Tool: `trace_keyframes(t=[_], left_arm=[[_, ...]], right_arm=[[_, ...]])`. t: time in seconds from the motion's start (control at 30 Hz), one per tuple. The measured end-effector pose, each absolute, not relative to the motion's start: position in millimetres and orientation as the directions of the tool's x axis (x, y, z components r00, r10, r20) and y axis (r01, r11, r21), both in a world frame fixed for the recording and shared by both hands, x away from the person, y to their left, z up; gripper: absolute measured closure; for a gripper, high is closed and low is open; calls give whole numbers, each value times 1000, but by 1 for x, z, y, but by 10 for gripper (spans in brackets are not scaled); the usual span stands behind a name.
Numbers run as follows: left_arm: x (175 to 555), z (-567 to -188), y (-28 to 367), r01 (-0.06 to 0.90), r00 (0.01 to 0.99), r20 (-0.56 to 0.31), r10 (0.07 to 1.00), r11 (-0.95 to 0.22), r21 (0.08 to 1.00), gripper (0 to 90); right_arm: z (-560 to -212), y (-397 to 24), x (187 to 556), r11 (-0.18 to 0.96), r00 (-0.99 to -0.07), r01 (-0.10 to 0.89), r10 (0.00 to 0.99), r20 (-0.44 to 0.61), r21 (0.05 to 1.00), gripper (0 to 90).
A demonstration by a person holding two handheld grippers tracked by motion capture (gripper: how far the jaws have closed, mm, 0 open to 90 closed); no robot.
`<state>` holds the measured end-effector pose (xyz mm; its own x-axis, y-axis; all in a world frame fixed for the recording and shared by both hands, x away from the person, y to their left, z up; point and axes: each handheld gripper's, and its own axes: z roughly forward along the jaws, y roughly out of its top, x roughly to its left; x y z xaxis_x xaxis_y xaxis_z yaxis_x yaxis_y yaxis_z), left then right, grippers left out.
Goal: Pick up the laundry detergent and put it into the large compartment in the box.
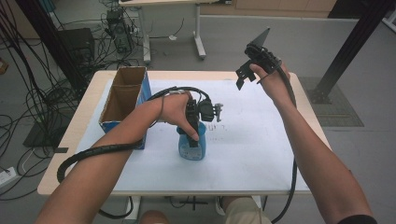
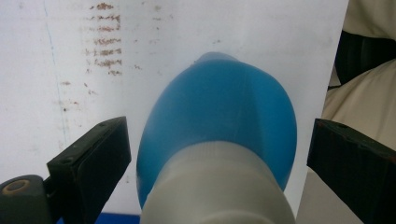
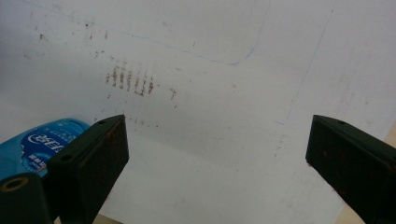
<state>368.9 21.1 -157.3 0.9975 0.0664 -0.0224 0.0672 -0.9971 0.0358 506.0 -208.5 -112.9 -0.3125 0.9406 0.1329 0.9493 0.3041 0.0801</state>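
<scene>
**Blue bottle between wide jaws, right gripper aloft**

Desk point(image 1: 74, 140): pale wood, covered almost to its edges by a large white sheet point(image 1: 252, 140), faintly ruled in blue and marked near the middle with small rows of brownish smudges.

Cardboard box point(image 1: 123, 100): open at the top, brown inside, blue on the outer wall, standing at the sheet's left edge, just beside the left forearm.

Blue bottle point(image 1: 192, 148): upright on the sheet, a little left of the desk's centre and toward the near edge, to the right of the box. In the left gripper view point(image 2: 219, 116), seen from above, with a pale whitish neck rising toward the camera and the blue body swelling out below it.

Left gripper point(image 1: 192, 122): held in the left hand directly over the bottle, pointing down at it, cable looping back along the forearm. Jaws spread wide, one on either side of the bottle's upper part, a clear gap of white sheet showing between the bottle and the left jaw; not closed on anything.

Right gripper point(image 1: 246, 73): raised above the far right part of the sheet, well apart from the bottle, angled down toward the paper. Jaws spread wide with nothing between them. In the right gripper view, a corner of the bottle's printed label point(image 3: 42, 140) peeking out behind the left jaw.
</scene>
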Motion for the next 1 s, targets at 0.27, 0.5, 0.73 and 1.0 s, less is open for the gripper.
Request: trace_keyframes(t=[0.27, 0.5, 0.73, 1.0], left_arm=[[368, -157, 21, 67, 998, -17, 67, -997, 35, 66], [368, -158, 21, 66, 998, -17, 65, -997, 35, 69], [368, -158, 22, 65, 998, -12, 65, -997, 36, 80], [367, -158, 21, 55, 998, -5, 55, -998, 30, 126]], right_arm=[[-113, -207, 507, 304, -312, 949, 941, 133, 77, 59], [-114, -207, 506, 306, -314, 949, 940, 131, 77, 59], [-114, -207, 507, 306, -314, 949, 941, 131, 75, 59], [-115, -207, 507, 304, -312, 950, 941, 131, 74, 59]])
